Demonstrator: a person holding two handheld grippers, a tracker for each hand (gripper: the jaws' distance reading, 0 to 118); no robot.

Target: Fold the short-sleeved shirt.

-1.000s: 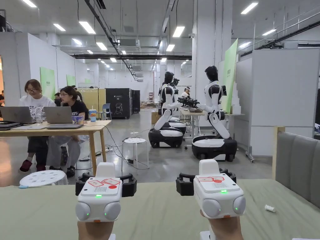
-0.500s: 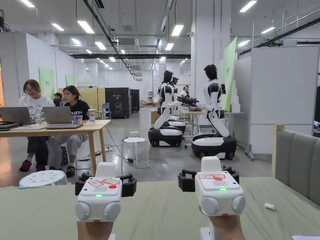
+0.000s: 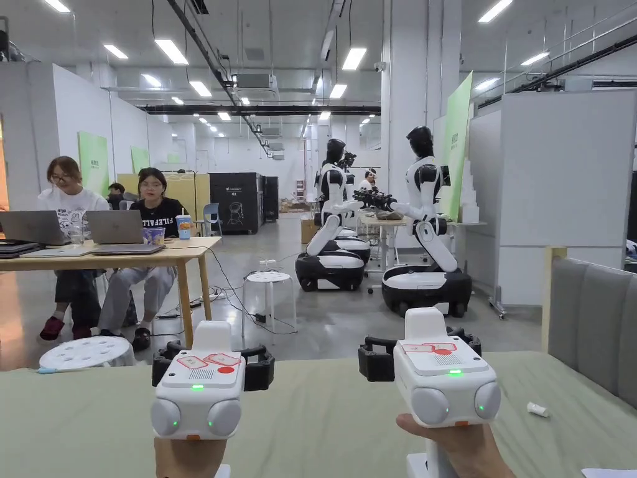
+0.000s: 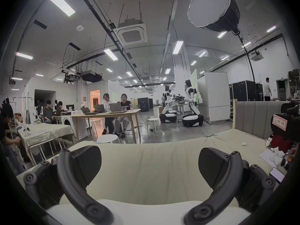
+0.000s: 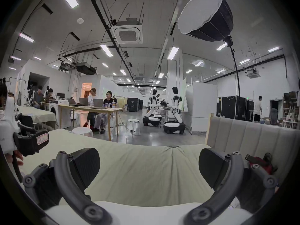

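Grippers are held side by side above a bed covered with a pale green sheet [image 3: 323, 417], both pointing away from the person. The left gripper [image 3: 213, 366] has its jaws spread wide with nothing between them, as the left gripper view [image 4: 149, 168] makes plain. The right gripper [image 3: 420, 355] is likewise released, its jaws far apart over bare sheet in the right gripper view [image 5: 149, 168]. Each white housing carries red-bordered stickers on top, too small to read, and a small green light. A red-bordered sticker on the side of the right gripper bears characters too blurred to make out.

No short-sleeved shirt can be made out on the sheet in front of the grippers; where it lies cannot be told. A small white scrap [image 3: 537, 409] lies on the sheet to the right, near the grey padded headboard [image 3: 591, 323].

Beyond the bed, two people sit at a wooden table [image 3: 155, 252] with laptops; one dark top has white lettering, partly hidden. Two white-and-black robots [image 3: 423, 249] stand farther back beside green panels [image 3: 459, 143] whose print is too small to read.
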